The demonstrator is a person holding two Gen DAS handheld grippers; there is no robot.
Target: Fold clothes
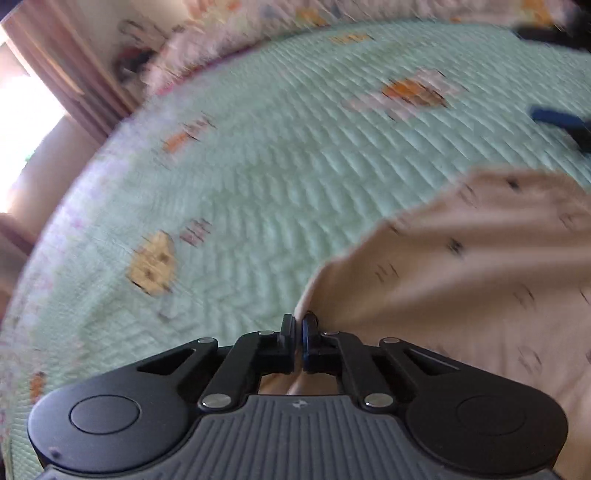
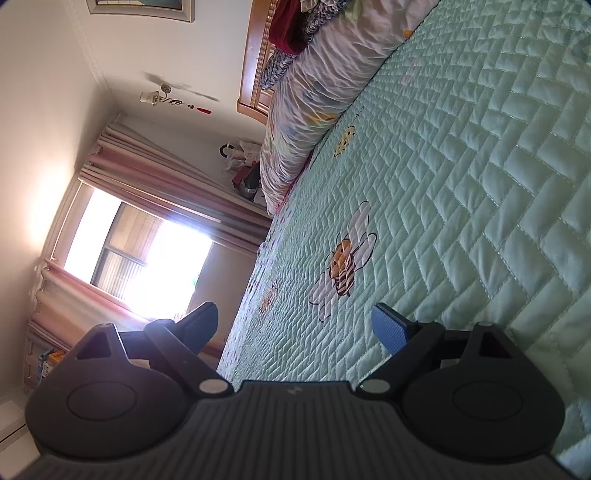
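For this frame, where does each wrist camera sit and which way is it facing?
Left wrist: behind the left gripper, looking down across the green quilt; its jaws are shut on a beige garment. The view is motion-blurred.
Right wrist: behind the right gripper, rolled sideways, looking along the bed toward the window and folded duvet; its jaws are open and hold nothing.
Shared: the same bee-print quilt.

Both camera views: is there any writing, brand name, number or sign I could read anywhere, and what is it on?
No readable text in either view.
Left claw, shut on the beige garment: a small pale emblem on its grey body, no letters.
Right claw, open: the same kind of mark, too faint to read.
Green quilt: bee and flower pictures only.
Framed picture on the wall: too cropped to tell.
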